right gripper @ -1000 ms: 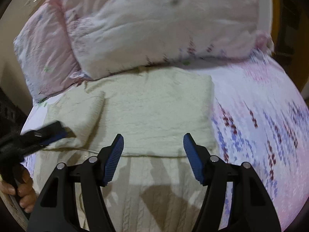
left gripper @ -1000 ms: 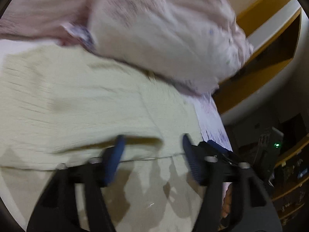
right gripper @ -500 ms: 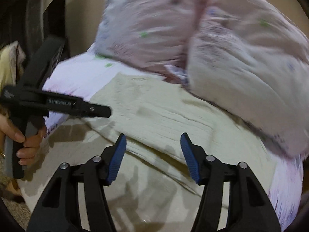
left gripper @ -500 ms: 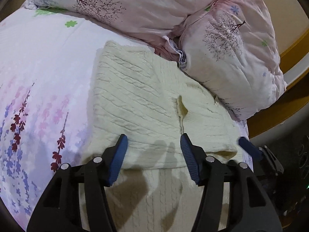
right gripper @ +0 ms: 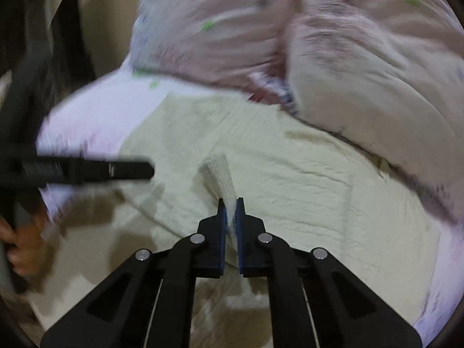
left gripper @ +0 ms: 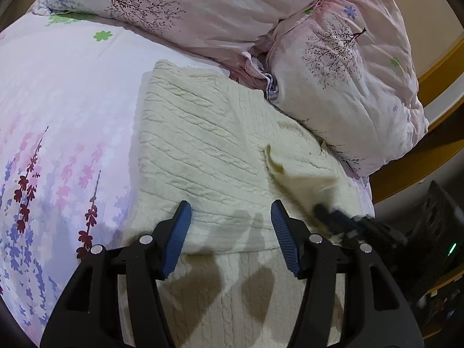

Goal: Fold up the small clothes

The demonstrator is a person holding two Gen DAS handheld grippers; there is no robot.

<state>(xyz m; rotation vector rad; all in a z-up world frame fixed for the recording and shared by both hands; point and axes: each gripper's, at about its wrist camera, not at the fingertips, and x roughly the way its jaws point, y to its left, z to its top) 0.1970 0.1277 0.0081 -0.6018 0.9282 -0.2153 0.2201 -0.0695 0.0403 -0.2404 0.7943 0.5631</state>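
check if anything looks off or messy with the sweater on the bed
One thing stands out: a ribbed strip of the cream sweater stands up from the flat fold, pinched in the right gripper. The left gripper hangs open over the folded edge, gripping nothing. No damage or spill shows.
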